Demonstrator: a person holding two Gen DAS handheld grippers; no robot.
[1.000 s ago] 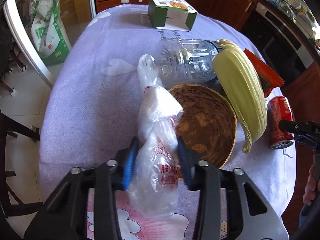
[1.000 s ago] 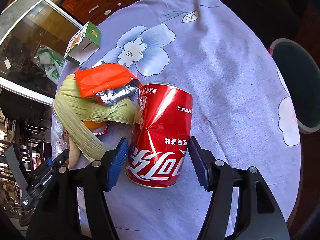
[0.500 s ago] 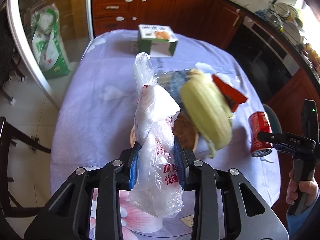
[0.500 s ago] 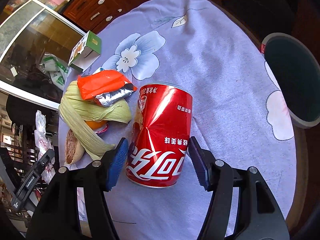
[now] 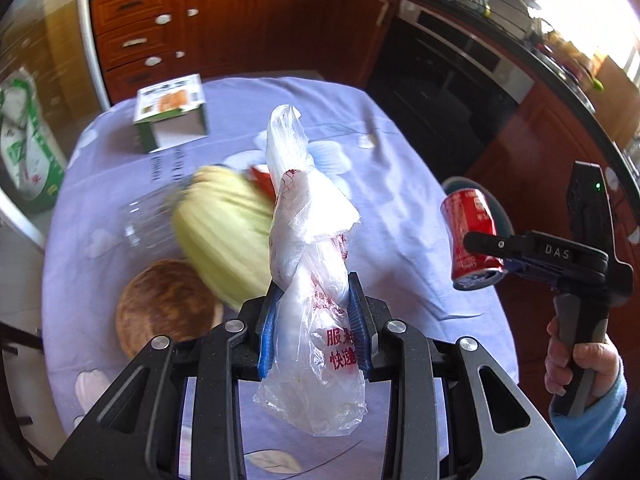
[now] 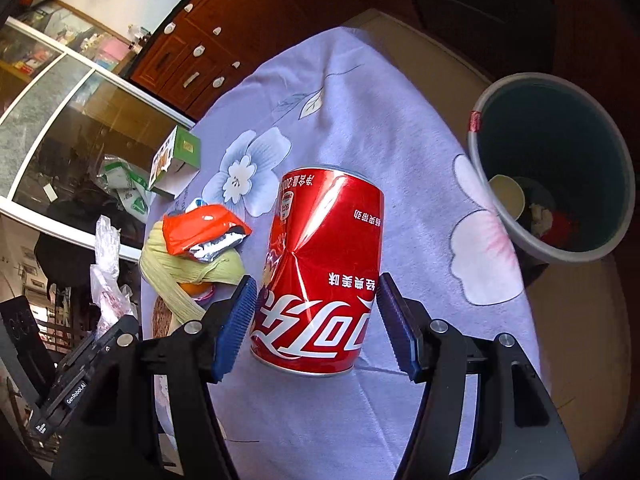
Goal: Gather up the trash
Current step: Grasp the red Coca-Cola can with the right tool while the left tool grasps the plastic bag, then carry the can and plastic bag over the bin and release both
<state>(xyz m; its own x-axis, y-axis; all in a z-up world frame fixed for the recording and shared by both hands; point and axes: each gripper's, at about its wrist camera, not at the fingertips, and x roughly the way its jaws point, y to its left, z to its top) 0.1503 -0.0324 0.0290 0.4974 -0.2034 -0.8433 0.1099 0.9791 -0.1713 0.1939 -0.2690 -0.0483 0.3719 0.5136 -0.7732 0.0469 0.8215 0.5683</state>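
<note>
Beyond the right fingers (image 6: 394, 320), bare worktop (image 6: 360, 128) runs open to the bin (image 6: 490, 196) at their right; husks (image 6: 172, 276) and wrapper (image 6: 200, 228) crowd their left side.

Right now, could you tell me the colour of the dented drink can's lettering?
White on red can; right wrist view.

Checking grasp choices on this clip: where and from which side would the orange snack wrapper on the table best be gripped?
Judging by its pose, the orange wrapper lies loosely on top of the corn husks, torn silver end sticking out sideways. A hand-held gripper coming from above, pinching across that crumpled silver end, would probably lift it without dragging the husks.
</note>
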